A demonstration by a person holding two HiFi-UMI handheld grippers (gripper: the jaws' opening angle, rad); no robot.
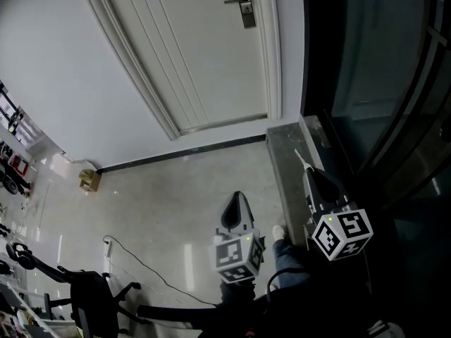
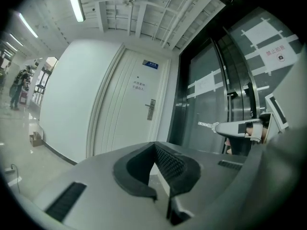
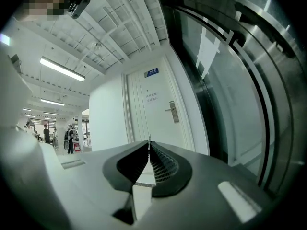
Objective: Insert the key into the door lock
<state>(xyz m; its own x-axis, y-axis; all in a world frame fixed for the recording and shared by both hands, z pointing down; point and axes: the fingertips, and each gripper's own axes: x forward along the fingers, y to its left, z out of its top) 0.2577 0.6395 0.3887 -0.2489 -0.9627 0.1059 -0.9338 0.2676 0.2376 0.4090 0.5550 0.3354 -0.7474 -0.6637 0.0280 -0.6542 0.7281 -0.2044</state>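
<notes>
In the right gripper (image 1: 309, 173), jaws pinched tight on it: the key (image 1: 301, 159), blade jutting forward. Points toward the door lock (image 1: 244, 4), well ahead, not touching. Just left of it, the left gripper (image 1: 238, 196): jaws together, holding nothing, levelled at the white door (image 1: 211, 55).

A cardboard box (image 1: 89, 179) and black cable (image 1: 144, 265) lie on the glossy floor (image 1: 190, 189).

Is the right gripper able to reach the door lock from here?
Probably not from here: the door lock is well ahead of the key, though nothing blocks the way.
</notes>
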